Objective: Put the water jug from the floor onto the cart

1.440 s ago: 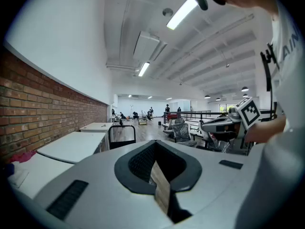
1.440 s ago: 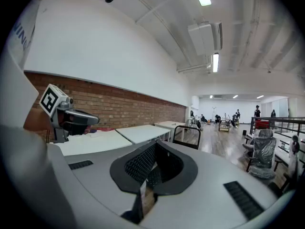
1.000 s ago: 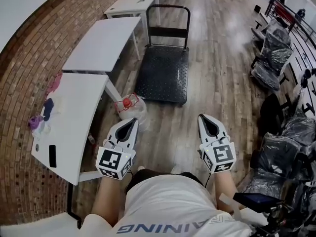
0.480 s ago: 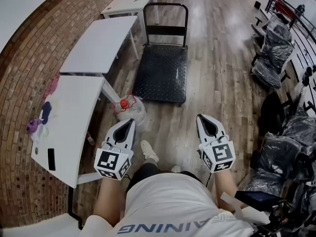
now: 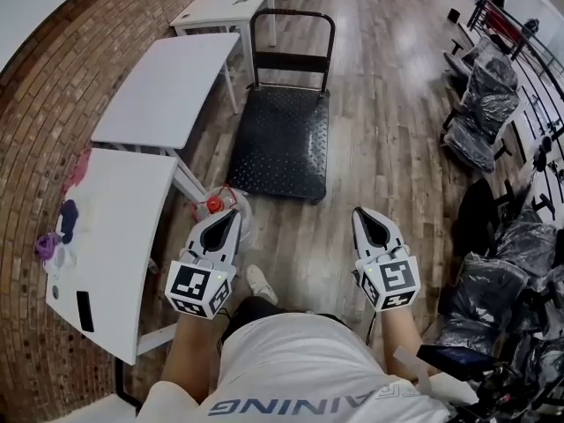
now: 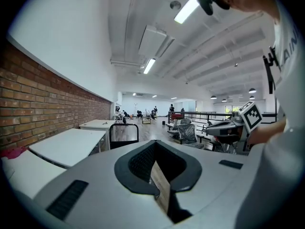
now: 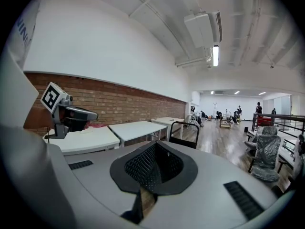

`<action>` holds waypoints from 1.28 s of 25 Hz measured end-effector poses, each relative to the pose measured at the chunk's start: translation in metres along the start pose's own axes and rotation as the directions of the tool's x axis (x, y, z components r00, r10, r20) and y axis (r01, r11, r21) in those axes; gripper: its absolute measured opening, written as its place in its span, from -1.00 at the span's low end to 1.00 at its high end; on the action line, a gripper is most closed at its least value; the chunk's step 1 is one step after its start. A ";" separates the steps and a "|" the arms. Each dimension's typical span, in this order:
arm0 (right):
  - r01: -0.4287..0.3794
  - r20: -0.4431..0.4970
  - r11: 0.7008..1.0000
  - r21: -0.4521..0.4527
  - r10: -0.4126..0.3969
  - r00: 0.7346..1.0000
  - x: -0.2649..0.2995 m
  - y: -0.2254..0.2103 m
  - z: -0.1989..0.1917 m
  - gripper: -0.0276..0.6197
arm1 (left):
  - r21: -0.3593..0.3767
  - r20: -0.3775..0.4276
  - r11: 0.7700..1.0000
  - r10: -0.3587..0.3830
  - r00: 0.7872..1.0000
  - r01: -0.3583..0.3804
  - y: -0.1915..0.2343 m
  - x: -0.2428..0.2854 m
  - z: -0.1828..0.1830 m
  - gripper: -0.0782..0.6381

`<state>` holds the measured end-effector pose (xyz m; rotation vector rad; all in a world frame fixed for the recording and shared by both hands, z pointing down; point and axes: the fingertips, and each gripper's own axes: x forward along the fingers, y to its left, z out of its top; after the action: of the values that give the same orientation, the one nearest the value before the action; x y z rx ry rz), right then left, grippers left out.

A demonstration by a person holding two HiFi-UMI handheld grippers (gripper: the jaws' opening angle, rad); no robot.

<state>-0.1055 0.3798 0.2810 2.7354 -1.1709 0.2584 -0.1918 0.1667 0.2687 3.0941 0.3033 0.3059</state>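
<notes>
The wooden floor point(image 5: 388, 166) spreads beneath both my tongs. A white tabletop point(image 5: 115, 227) stands just left of my left tongs point(image 5: 231, 213). The black cart point(image 5: 280, 144) sits ahead of them, well beyond the tips. The water jug point(image 5: 220, 203) (red cap, clear body) stands on the floor right at the left tongs' tip, partly hidden behind them. My left tongs and right tongs point(image 5: 363, 211) are each pinched together, holding nothing.

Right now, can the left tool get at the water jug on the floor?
Probably yes. The water jug stands on the floor just ahead of and below the left tool, with nothing between them; the table leg beside it is the only thing crowding it.
</notes>
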 end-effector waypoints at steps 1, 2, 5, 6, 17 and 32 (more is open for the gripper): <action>-0.006 -0.001 1.000 -0.002 0.006 1.000 0.012 0.002 0.003 -0.90 | -0.004 -0.001 1.000 0.005 1.000 -0.005 0.011 0.005 0.001 -0.78; -0.011 -0.004 1.000 -0.003 0.011 1.000 0.024 0.004 0.005 -0.90 | -0.009 -0.002 1.000 0.010 1.000 -0.011 0.022 0.009 0.002 -0.78; -0.031 -0.017 0.999 -0.008 0.031 0.999 0.061 0.014 0.012 -0.90 | -0.023 -0.004 0.999 0.038 0.999 -0.038 0.059 0.016 0.003 -0.78; -0.039 -0.023 0.999 -0.010 0.038 0.999 0.074 0.018 0.014 -0.90 | -0.027 -0.006 0.998 0.049 0.999 -0.050 0.073 0.017 0.003 -0.78; -0.079 -0.028 0.996 -0.047 0.078 0.997 0.193 0.070 0.066 -0.90 | -0.086 -0.036 0.983 0.160 0.987 -0.162 0.217 0.018 -0.014 -0.78; -0.325 -0.043 0.934 -0.150 0.322 0.946 0.307 0.129 0.098 -0.90 | -0.114 -0.010 0.908 0.405 0.914 -0.403 0.288 -0.017 -0.027 -0.78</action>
<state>0.0190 0.0562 0.2621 2.3936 -1.5651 0.2182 -0.1584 -0.1195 0.3020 3.0162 -0.3536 0.2940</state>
